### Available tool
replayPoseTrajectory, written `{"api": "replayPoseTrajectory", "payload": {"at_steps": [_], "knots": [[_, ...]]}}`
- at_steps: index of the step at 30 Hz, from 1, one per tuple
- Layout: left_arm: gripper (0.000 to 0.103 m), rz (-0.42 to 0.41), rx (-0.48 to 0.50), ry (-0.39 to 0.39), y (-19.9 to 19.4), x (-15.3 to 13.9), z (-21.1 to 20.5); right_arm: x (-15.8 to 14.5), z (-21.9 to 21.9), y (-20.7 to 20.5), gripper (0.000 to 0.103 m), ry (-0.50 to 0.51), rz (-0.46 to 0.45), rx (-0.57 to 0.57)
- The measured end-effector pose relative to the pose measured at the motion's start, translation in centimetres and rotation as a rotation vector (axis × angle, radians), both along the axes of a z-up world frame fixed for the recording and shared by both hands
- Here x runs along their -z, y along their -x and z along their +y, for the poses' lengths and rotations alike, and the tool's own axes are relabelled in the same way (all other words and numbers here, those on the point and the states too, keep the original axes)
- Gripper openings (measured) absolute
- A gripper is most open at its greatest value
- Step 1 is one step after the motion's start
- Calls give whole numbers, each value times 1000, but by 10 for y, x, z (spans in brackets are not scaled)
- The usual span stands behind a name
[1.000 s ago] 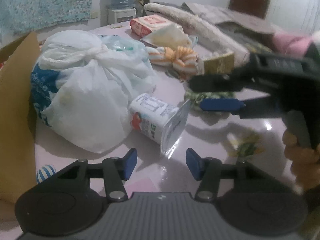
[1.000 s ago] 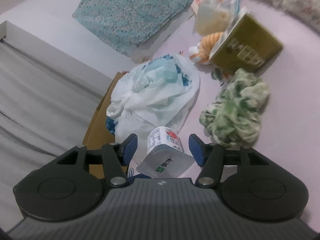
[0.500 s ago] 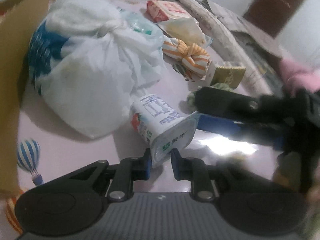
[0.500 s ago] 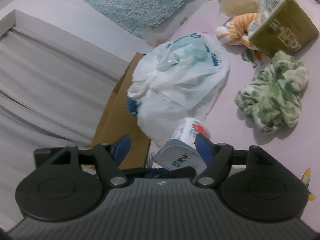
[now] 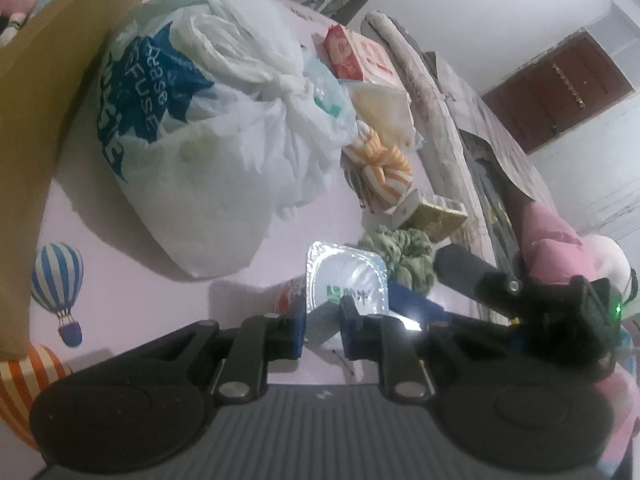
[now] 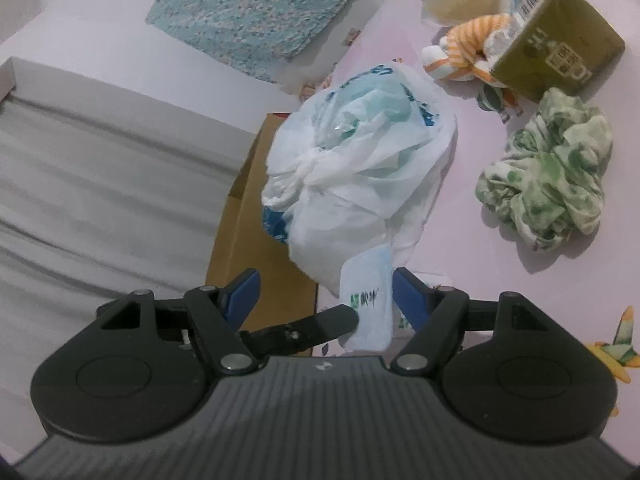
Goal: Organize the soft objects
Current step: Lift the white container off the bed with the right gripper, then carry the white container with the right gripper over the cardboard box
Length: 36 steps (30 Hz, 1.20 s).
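Note:
My left gripper (image 5: 322,334) is shut on a white yogurt cup (image 5: 346,282), gripping its foil-lid rim; the cup is tipped up with the lid facing the camera. In the right wrist view the same cup (image 6: 366,304) sits between the open fingers of my right gripper (image 6: 326,294), with a left finger (image 6: 320,326) reaching in from the left. A tied white plastic bag (image 5: 208,128) lies behind the cup and also shows in the right wrist view (image 6: 360,176). A green scrunchie (image 6: 548,176) lies to the right.
A cardboard box (image 5: 44,92) stands left of the bag. An orange striped soft toy (image 5: 380,164), an olive packet (image 6: 556,56), a red-and-white carton (image 5: 356,56) and a clear bag (image 5: 384,108) lie behind. A rolled blanket (image 5: 432,104) runs along the far side. Pink plush (image 5: 560,240) is at the right.
My left gripper closed on the cup's rim and tipped it upright off the table. The right gripper stayed open around the cup and shifted slightly.

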State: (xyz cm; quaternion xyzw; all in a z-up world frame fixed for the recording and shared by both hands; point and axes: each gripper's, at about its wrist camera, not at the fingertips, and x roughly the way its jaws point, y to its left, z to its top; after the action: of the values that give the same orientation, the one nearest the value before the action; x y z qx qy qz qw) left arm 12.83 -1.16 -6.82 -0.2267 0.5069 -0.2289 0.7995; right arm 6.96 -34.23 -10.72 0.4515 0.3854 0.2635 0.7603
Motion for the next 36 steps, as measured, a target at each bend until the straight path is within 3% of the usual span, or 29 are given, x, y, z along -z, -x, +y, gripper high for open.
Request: {"api": "replayPoseTrajectory", "payload": {"at_steps": [6,10,16,20,25,28,36], "knots": [[19,-69,-13,-51,-7,-2,-13,7,0,-9,73,-35,17,31],[20,-113,-1,-98,-7,-5,-18,9,2,-10,69,-6,18,29],[26,-194,42,-205,-1,-11,-30,14,4,-8,48,73,23,28],[32,-238,63,-278,4,-14,-38,18,4,-7,45,80,27,13],[35,-224,56,-276,4,-13,-36,22,2,-5,44,58,46,4],[27,-220,52,-257,5,-13,-34,23,4,-5,39,45,54,-11],[25,-239,17,-265,15,-16,-31,10,13,4,37,69,31,-22]]}}
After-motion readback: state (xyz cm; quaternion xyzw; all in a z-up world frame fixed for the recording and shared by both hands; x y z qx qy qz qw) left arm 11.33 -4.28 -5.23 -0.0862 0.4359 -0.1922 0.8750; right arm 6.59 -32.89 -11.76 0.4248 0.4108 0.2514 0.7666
